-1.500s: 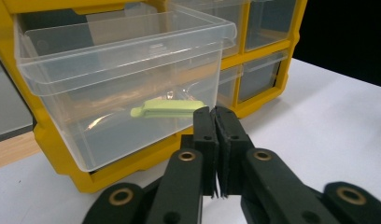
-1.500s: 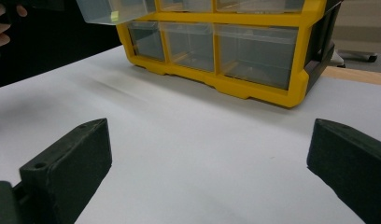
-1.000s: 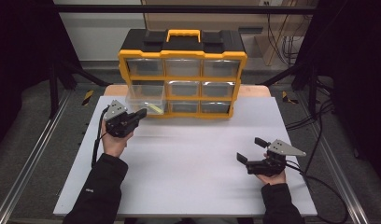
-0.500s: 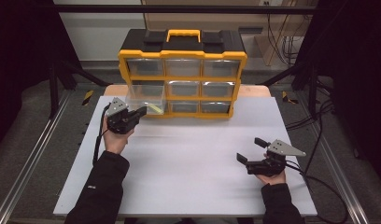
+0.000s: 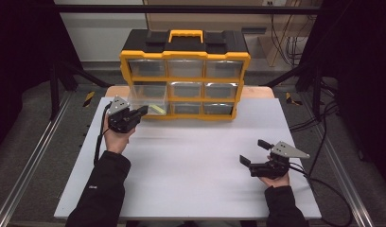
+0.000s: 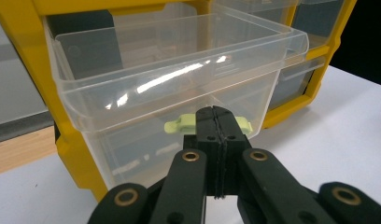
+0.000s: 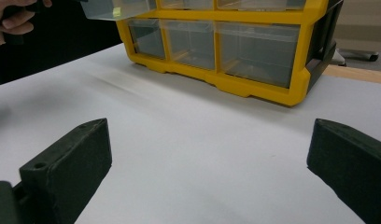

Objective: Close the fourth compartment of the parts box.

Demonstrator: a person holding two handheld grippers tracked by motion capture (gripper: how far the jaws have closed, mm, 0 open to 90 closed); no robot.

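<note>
A yellow and black drawer cabinet (image 5: 185, 75) stands at the back of the white table (image 5: 191, 165). Its middle-left clear drawer (image 5: 146, 97) is pulled out. A small pale green piece (image 5: 157, 109) lies in it, seen through the clear wall. My left gripper (image 5: 143, 110) is shut with nothing between its jaws, right at the front of that drawer (image 6: 170, 74); in the left gripper view the green piece (image 6: 177, 125) shows just behind the tips (image 6: 215, 112). My right gripper (image 5: 254, 152) rests open on the table's right side, its jaws (image 7: 209, 154) wide apart over bare surface, facing the cabinet (image 7: 254, 88).
The other drawers are pushed in. A wooden strip (image 5: 257, 92) runs behind the white board. Metal rails (image 5: 35, 156) flank the table, and cables (image 5: 323, 137) trail off at the right. Open white surface lies between the two hands.
</note>
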